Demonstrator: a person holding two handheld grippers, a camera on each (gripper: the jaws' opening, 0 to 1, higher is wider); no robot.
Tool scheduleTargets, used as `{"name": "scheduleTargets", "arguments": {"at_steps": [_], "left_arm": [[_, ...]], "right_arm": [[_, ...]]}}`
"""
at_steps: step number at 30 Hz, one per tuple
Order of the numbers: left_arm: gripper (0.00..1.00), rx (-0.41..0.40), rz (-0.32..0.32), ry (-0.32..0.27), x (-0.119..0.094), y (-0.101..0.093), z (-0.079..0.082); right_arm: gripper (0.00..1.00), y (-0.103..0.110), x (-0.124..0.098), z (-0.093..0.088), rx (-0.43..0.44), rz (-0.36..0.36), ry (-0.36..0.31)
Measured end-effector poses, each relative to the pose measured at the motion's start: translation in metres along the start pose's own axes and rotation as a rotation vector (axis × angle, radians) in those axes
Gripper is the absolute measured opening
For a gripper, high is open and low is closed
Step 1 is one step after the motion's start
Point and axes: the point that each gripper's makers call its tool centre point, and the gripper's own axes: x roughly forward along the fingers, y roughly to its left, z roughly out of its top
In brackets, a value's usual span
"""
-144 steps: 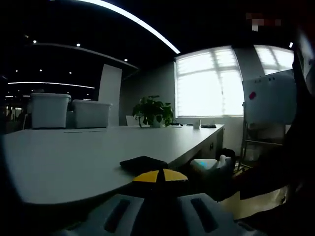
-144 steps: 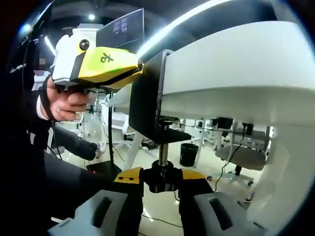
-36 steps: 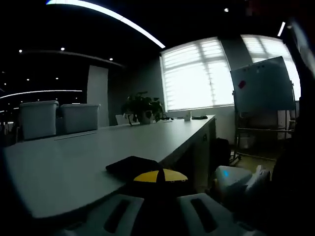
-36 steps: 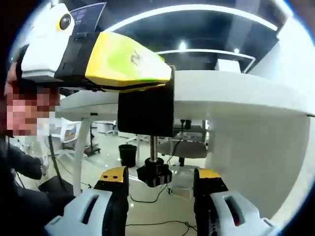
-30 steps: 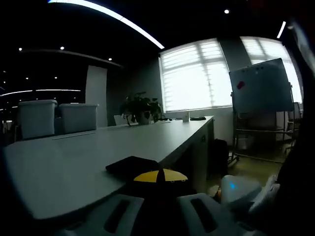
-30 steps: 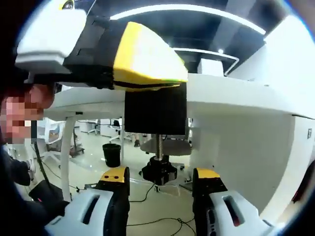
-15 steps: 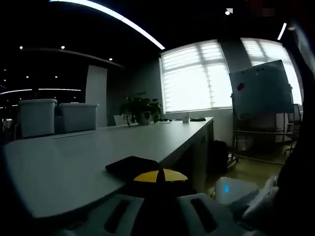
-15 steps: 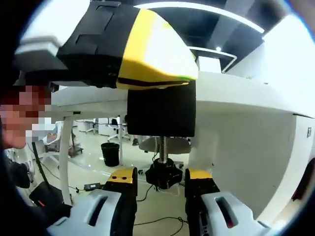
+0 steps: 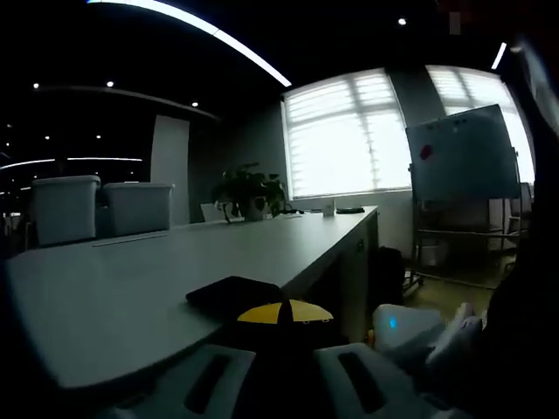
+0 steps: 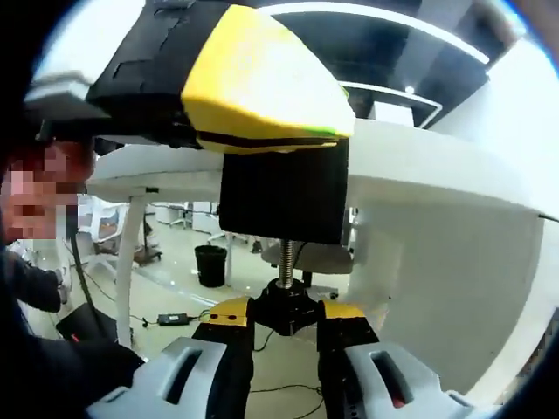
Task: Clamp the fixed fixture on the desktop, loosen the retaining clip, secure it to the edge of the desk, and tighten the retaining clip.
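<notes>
The black fixture hangs over the edge of the white desk. Its threaded screw runs down to a black knob. My right gripper is shut on that knob from below, yellow tips on either side. My left gripper, yellow and black, comes in from the upper left and holds the fixture's top. In the left gripper view, the fixture's flat top plate lies on the desk, and my left gripper is shut on it. The right gripper's white body shows low beside the desk.
Two white storage boxes and a potted plant stand far back on the desk. A whiteboard stands to the right by bright windows. Under the desk are a white leg, a black bin and a person.
My right jaws, apart on either side of the knob a second ago, have drawn in onto it. The left gripper has kept its hold on the fixture.
</notes>
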Motion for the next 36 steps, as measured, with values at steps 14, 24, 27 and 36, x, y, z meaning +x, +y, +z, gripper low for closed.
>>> {"name": "scheduleTargets", "arguments": {"at_steps": [14, 24, 27, 36], "left_arm": [[0.01, 0.027, 0.013, 0.025, 0.002, -0.002, -0.004], [0.01, 0.026, 0.024, 0.04, 0.001, 0.0, -0.005], [0.01, 0.019, 0.024, 0.042, 0.001, -0.001, -0.005], [0.01, 0.03, 0.014, 0.057, 0.0, 0.0, -0.006]], "right_arm": [[0.25, 0.014, 0.003, 0.004, -0.048, 0.446, -0.057], [0.25, 0.025, -0.005, 0.007, -0.008, 0.75, -0.144], [0.25, 0.024, -0.004, 0.008, -0.023, 0.785, -0.152], [0.27, 0.024, -0.003, 0.009, -0.064, 0.706, -0.142]]}}
